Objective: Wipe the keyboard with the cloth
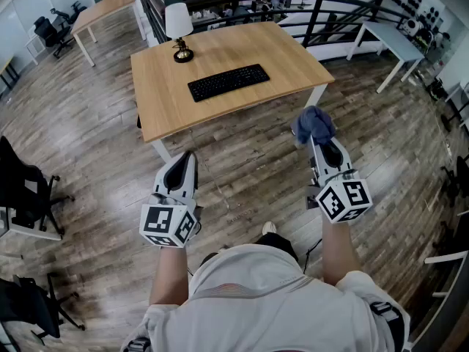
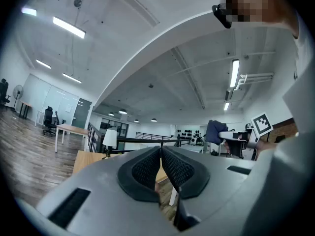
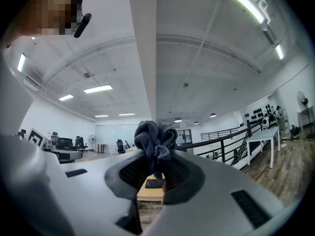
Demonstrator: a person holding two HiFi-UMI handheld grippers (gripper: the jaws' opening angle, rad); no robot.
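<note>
A black keyboard lies on the wooden table ahead of me, far from both grippers; it shows small between the right jaws. My right gripper is held over the floor near the table's front right corner, shut on a bunched blue-grey cloth that sticks out past its tips. My left gripper hangs over the floor in front of the table, shut with nothing between its pads. The cloth also appears at the right of the left gripper view.
A small lamp with a white shade stands at the table's far left. A black railing runs behind the table, a white table stands at the right, and office chairs are at the left on the wood floor.
</note>
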